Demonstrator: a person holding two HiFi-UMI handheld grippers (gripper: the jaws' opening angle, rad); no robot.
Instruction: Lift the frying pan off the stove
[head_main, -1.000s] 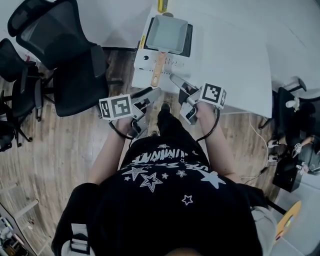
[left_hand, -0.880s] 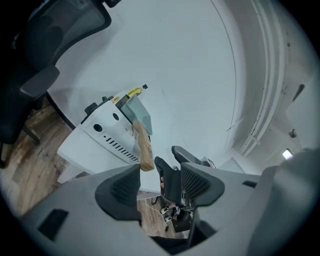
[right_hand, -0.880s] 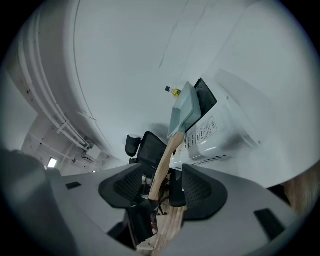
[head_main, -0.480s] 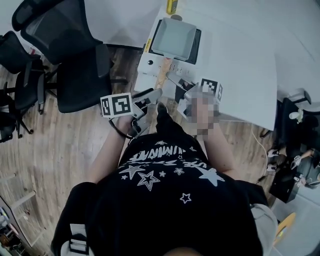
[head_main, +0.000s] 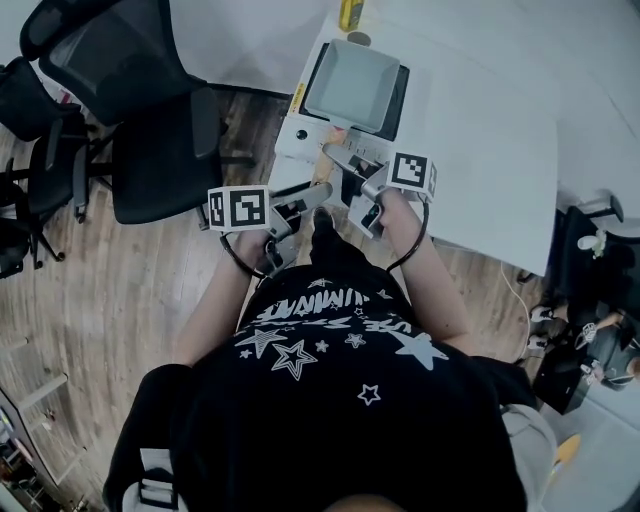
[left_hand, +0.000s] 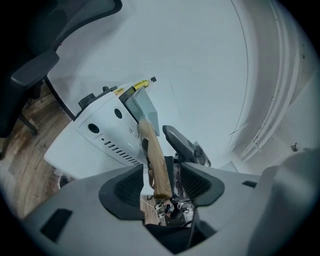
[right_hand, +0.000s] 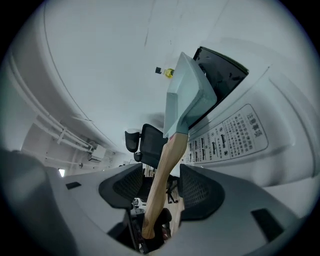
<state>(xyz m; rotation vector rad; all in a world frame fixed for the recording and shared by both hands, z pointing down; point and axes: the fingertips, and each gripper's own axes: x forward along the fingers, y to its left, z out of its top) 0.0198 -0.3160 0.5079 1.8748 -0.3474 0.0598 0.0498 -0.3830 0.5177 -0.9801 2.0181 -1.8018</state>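
Left gripper: the left gripper is released. Its jaws stand apart with the pan's pale wooden handle running up between them. There is a clear gap to the left pad, and I cannot tell whether the right pad touches.

Handle: it is stiff, smooth wood that tapers towards the pan. It is the natural place to hold, judged cooler and drier than the metal, though the smooth wood could slide or turn under a weak squeeze.

Right gripper: the right gripper is likewise unclenched. Its pads flank the same handle from the other side, with space showing on both sides. In the head view both grippers meet at the counter's near edge, around the handle's free end.

Pan: the square grey metal frying pan sits flat on the dark top of the white stove, at the upper middle of the head view. Its handle points down the frame towards the person.

Handling: the pan looks rigid and moderately heavy, with its weight far out from the grip. Held by the handle's end it will probably want to dip or roll, so a firm hold closer to the pan would steady it.

Counter: the white counter carries the stove and stretches bare to the right.
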